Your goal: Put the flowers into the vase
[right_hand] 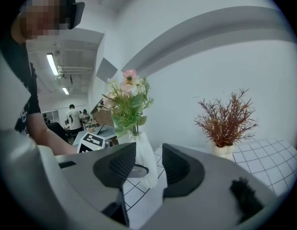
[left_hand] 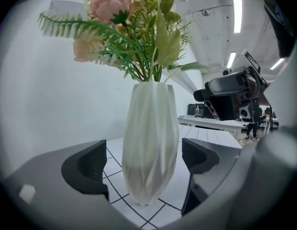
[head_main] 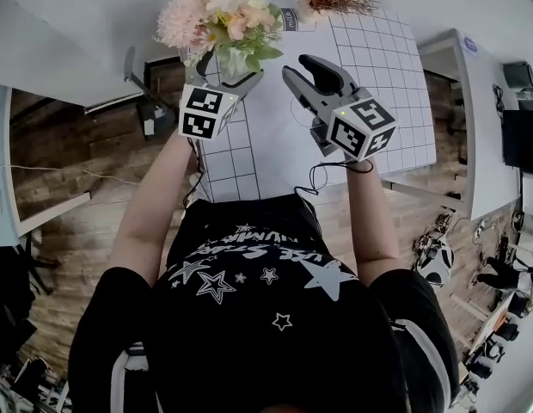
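the flowers stand in the white vase, upright on the gridded tabletop near the top of the head view, left of centre. the left gripper has its jaws wide apart on either side of the vase, the pads clear of it. the right gripper, just right of the vase, is empty, its jaws slightly apart.

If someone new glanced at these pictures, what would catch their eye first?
The pink and peach flowers stand in a white ribbed vase on the gridded table. The left gripper has its open jaws either side of the vase without touching it, and the right gripper is open and empty beside it. A russet dried plant sits farther back on the table, right of the vase.
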### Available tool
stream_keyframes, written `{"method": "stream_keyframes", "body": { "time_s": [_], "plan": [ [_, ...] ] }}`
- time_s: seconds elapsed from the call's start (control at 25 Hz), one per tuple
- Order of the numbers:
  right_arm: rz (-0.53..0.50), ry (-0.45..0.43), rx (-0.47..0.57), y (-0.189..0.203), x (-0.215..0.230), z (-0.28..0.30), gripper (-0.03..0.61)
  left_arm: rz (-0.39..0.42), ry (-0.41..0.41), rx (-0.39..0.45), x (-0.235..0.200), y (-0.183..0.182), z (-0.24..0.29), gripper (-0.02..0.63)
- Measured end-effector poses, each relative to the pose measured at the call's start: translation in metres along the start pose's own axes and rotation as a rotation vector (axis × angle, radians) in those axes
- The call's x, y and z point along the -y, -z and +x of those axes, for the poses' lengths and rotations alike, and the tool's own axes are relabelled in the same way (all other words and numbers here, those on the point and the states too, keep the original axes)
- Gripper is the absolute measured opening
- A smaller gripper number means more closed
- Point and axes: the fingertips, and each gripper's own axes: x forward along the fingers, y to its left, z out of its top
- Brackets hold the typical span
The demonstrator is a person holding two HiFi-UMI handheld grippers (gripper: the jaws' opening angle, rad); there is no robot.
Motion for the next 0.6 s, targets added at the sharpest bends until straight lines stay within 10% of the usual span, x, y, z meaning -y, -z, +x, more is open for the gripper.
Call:
{"method": "stream_keyframes", "body": {
  "time_s": [0.6],
  "plan": [
    [0.047,-0.092,-0.006,0.018,0.025,-0.017,0.170,-0.015,-0.180,-0.007,0.005,0.007,-0.051,0.491]
  ]
}}
